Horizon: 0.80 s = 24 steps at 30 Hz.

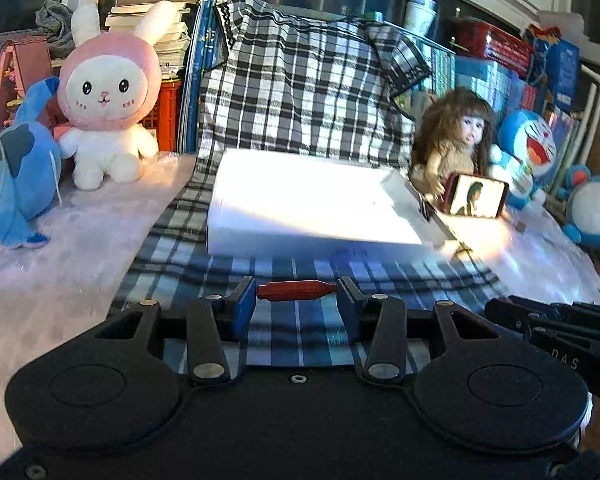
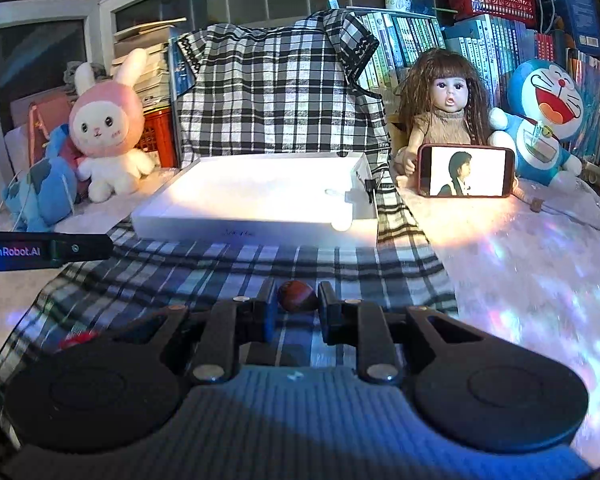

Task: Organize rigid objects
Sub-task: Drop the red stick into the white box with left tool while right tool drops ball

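My left gripper (image 1: 297,294) is shut on a red pen-like stick (image 1: 296,290), held crosswise between the blue pads above the plaid cloth (image 1: 284,328). My right gripper (image 2: 297,300) is shut on a small dark reddish-brown egg-shaped piece (image 2: 297,296), also over the plaid cloth (image 2: 204,272). A shallow white box (image 2: 256,196) lies open on the cloth just beyond both grippers; it also shows in the left wrist view (image 1: 308,204). It holds a few small items near its right end (image 2: 342,222). A small red thing (image 2: 78,338) lies on the cloth at left.
A pink bunny plush (image 2: 108,128) and blue plush (image 2: 40,192) sit at left. A doll (image 2: 444,100) behind a phone (image 2: 466,172) and a Doraemon plush (image 2: 548,116) sit at right. Books (image 2: 460,40) line the back. The left gripper's body (image 2: 44,250) reaches in from the left.
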Available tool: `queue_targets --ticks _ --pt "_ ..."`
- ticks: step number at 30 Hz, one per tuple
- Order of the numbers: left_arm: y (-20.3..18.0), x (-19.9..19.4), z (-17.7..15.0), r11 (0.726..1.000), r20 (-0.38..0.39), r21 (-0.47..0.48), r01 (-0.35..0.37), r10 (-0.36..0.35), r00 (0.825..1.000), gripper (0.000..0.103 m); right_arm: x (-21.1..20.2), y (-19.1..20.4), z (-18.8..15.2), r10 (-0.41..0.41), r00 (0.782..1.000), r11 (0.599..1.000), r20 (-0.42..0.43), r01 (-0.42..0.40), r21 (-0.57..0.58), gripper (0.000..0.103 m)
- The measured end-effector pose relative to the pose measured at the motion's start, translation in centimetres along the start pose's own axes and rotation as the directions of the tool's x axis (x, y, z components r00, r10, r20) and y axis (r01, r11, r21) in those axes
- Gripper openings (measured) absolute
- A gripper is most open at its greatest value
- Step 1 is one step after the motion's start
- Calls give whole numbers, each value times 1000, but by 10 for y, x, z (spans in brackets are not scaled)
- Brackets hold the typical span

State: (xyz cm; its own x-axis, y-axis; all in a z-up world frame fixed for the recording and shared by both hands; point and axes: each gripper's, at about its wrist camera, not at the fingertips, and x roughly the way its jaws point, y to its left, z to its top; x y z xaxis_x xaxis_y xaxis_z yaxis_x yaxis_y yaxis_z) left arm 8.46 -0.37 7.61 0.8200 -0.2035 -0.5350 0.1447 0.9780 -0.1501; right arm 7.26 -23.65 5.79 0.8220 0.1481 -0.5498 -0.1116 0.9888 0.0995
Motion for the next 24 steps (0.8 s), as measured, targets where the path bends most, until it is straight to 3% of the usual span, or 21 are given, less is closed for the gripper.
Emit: queue_targets --ticks 7,12,18,24 --pt "10 48 42 998 -47 -50 37 -39 998 42 43 -15 42 13 998 999 -56 -10 50 26" --pt "9 88 65 999 -80 -34 9 -12 997 42 79 -18 69 4 995 998 -103 2 67 26" --pt "9 140 73 999 -158 -41 -35 28 987 42 125 -19 89 28 982 993 -185 -7 117 26" --pt "9 171 68 997 -188 -17 -77 72 980 42 156 -14 87 7 972 995 -235 16 97 26"
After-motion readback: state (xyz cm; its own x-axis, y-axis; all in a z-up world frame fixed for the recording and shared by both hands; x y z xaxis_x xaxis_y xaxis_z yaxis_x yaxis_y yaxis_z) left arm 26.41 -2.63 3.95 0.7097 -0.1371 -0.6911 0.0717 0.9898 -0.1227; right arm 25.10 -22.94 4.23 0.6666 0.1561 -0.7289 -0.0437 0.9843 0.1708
